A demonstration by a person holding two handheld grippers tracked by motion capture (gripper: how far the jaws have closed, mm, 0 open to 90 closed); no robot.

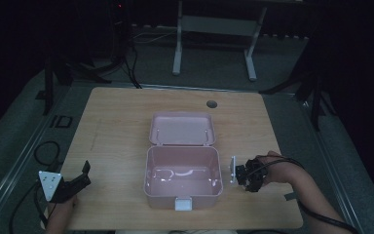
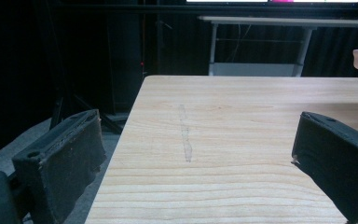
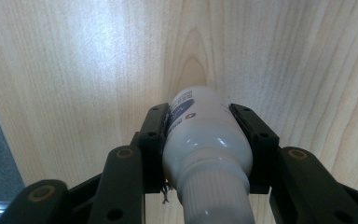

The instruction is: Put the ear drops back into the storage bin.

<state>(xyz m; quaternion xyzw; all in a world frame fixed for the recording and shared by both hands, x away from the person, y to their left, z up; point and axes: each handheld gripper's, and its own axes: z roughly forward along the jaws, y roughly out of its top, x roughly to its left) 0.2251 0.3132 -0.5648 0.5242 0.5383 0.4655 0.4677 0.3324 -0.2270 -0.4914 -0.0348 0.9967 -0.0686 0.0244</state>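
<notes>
Jaws of the right gripper [image 3: 200, 140] are clamped on a white bottle [image 3: 205, 140], its neck toward the camera, held just above the tabletop [image 1: 117, 122] near its right edge, beside the open pink box [image 1: 182, 178]. The left gripper [image 1: 75, 183] sits at the near left corner, jaws spread wide with nothing between them. The box's lid [image 1: 182, 128] lies flipped back toward the far edge.

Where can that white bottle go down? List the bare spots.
Bare wood lies between the pink box and the left tool, and along the table edge beyond the open lid. It is tighter where the right tool grips the white bottle beside the box.
</notes>
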